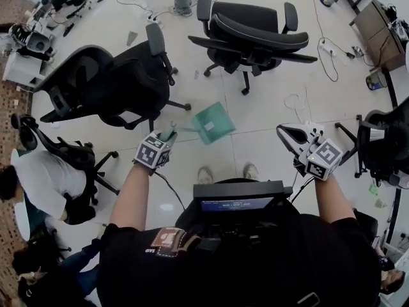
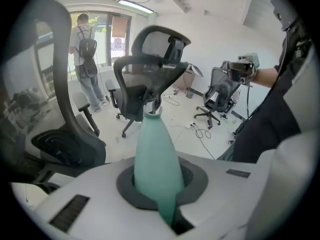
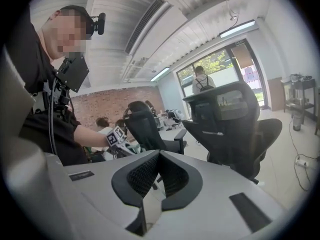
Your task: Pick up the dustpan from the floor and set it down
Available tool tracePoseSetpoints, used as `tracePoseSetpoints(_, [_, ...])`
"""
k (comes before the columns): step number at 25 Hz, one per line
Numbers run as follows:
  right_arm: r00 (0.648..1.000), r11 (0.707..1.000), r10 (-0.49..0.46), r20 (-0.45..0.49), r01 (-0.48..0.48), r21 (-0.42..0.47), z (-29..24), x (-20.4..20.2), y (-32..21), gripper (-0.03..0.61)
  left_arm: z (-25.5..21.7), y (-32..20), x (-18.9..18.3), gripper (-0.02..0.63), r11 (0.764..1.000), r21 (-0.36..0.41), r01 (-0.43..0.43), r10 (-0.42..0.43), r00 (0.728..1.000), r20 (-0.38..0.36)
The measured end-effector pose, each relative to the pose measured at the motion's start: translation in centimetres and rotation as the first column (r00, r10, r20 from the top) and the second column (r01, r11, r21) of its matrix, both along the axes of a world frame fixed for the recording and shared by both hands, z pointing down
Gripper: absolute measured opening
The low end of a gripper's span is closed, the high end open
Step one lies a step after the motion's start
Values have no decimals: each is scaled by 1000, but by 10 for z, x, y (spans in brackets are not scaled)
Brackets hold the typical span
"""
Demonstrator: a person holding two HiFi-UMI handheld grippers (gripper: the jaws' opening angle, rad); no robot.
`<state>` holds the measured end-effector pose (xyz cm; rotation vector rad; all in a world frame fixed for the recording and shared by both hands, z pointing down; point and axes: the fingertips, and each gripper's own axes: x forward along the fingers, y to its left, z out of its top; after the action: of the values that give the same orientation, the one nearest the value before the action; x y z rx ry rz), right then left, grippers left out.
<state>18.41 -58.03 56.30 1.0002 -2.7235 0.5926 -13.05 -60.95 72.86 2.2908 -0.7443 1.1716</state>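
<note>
Left claw: clenched on the dustpan handle; grip firmly.
Right claw: clenched, empty.
Set-down: lower the pan flat onto the floor, clear of the black chair.

Torso: black short-sleeved shirt. A brown-and-orange rectangular patch sits at 8 o'clock from the chest unit; its white lettering is too small to read.

Chest unit: a black box with a blue-lit screen strip.

Head camera: black, mounted at 3 o'clock of the head in the right gripper view.

Cables: one thin black cable leaves each gripper toward the chest unit.

Left gripper and right gripper: grey-white shells. Each carries a cube with black-and-white square markers, at 7 o'clock and 4 o'clock of its jaws.

Pads: black, mesh-textured.

Shoes: light-coloured.
</note>
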Motion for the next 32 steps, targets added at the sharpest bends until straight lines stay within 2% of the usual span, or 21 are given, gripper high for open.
tracePoseSetpoints(6, [999, 994, -39, 37, 35, 99, -84, 7, 23, 9, -141, 36, 18, 20, 990, 130, -53, 52, 999, 13])
tracePoseSetpoints(11, [996, 987, -57, 62, 47, 154, -123, 13, 37, 9, -198, 56, 24, 18, 976, 194, -99, 93, 995, 38])
tracePoseSetpoints(19, [995, 980, -75, 69, 61, 188, -140, 18, 41, 9, -214, 60, 23, 18, 968, 208, -142, 126, 988, 89])
tracePoseSetpoints(27, [994, 979, -86, 70, 71, 192, -146, 21, 42, 9, -223, 59, 28, 18, 969, 216, -118, 109, 993, 54])
tracePoseSetpoints(32, [994, 978, -90, 67, 75, 194, -146, 20, 45, 9, -222, 65, 33, 17, 968, 209, -138, 130, 990, 52])
